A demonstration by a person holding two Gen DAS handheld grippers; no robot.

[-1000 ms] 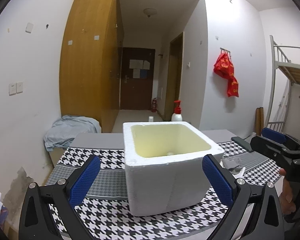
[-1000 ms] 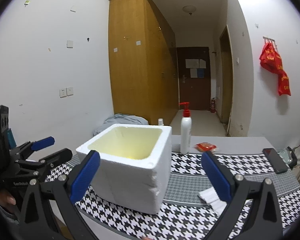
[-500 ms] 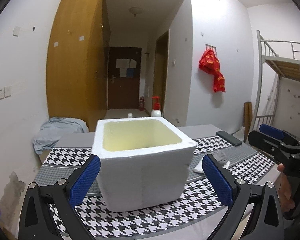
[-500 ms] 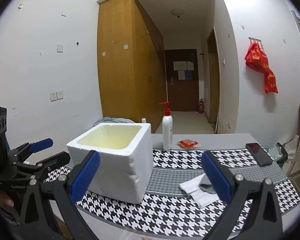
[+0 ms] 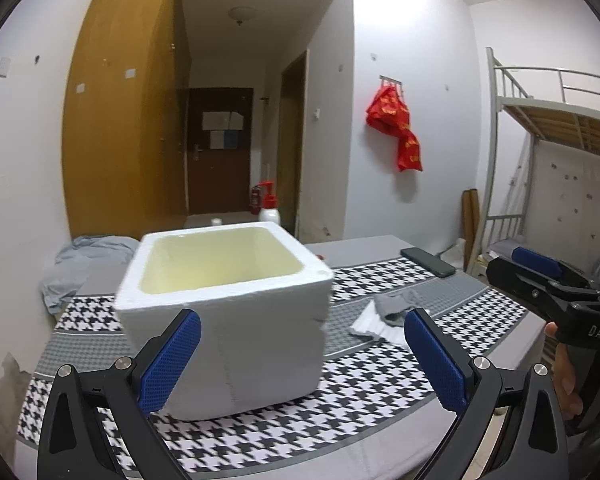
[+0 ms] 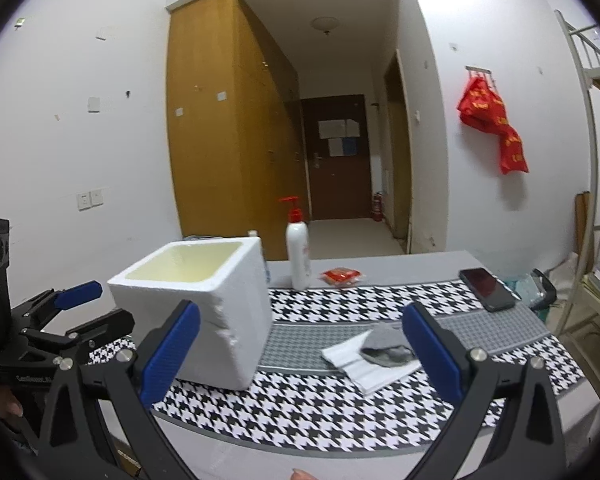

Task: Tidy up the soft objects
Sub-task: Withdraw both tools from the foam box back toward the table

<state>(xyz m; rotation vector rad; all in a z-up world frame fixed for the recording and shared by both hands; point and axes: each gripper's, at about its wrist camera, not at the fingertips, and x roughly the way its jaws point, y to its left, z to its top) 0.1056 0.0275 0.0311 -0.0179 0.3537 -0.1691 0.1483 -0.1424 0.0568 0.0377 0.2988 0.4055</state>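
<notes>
Showing red packet [image 6: 342, 275], right only.

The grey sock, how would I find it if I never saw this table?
Start at the big white foam box on the checkered table. Look right of it to the flat white folded cloth. The grey sock lies crumpled on top, the only grey, lumpy thing there.

Even, dim indoor light; ceiling lamp [image 5: 242, 13] unlit. Soft shadows. Slight motion blur. Strong fisheye bending, black vignette corners.
</notes>
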